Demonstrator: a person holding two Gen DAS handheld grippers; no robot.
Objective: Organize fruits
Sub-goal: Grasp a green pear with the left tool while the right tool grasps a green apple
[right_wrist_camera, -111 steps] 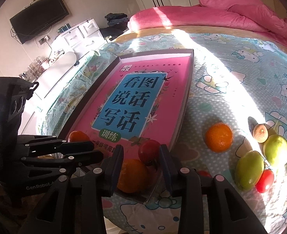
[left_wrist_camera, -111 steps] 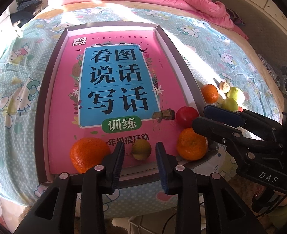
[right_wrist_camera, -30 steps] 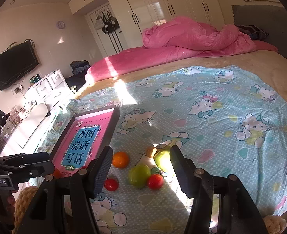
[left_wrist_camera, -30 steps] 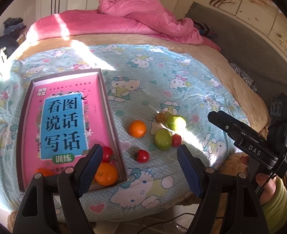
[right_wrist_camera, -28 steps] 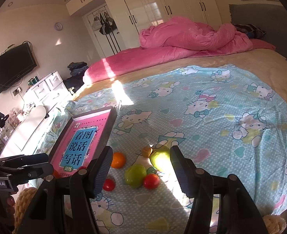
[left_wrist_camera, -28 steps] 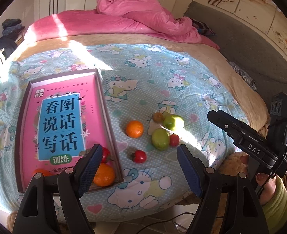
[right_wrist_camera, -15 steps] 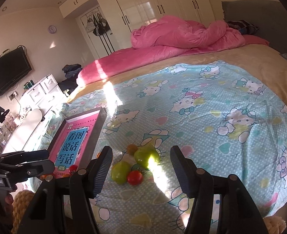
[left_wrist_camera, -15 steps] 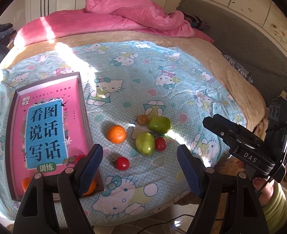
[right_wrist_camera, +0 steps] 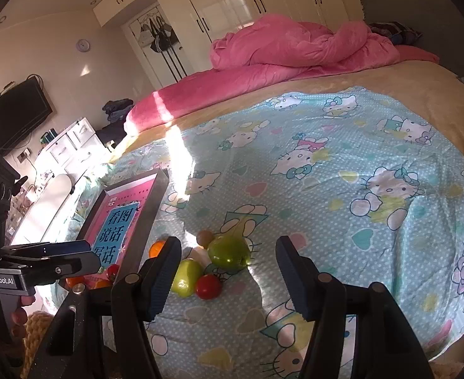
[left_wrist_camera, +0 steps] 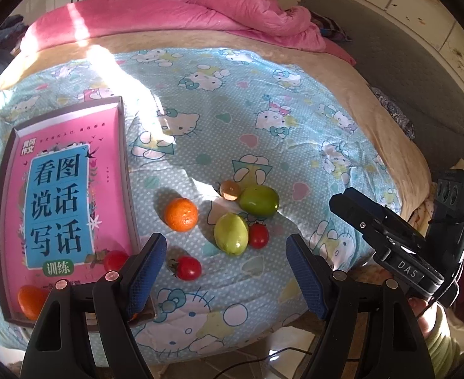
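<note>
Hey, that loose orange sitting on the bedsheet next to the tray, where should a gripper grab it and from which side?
Grip the orange across its widest middle, coming down from above. It is round, so pads placed higher or lower would likely slip. It sits alone: bare sheet on either side gives the fingers room, the tray and green fruit standing apart.

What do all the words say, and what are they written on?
"看图说话写话": big title on the pink book in the tray.
"训练": green oval under the title.
"黄冈作文": book's top corner.
"DAS": right gripper.
"GenRobot.AI": left gripper.
The small print on the book is too tiny to read.
</note>
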